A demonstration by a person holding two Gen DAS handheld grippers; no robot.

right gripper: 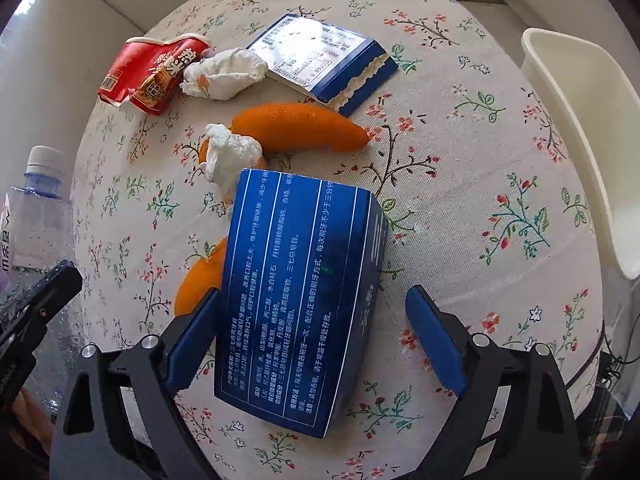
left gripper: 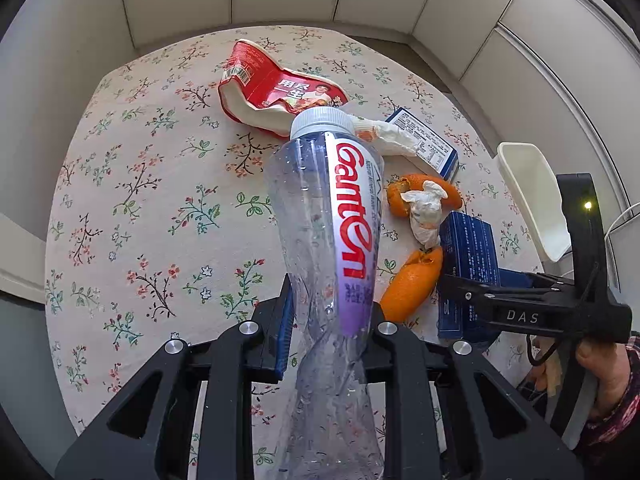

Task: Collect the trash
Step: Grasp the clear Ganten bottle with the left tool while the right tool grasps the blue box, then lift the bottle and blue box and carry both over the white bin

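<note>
Blue toothpaste box is sitting right between the pads of the right claw, which is standing wide and not squeezing anything; the left pad looks like it's at or touching the box's edge while the right pad is clearly apart from it. So I'm reading the step in hand as grabbing that box. To do it well I'd be centring the claw so both pads are meeting the long flat sides squarely, then closing gently, since thin card is probably going to crush or twist if it's pinched on a corner. Orange peel is tucked just beside and partly under the box, so watch it isn't dragged along. Meanwhile the left claw is clamped tight on the crumpled clear plastic bottle, holding it up off the floral tabletop. Further out are a wadded tissue, more peel, a second blue box and a squashed red cup. White bin is waiting at the far right edge.
</note>
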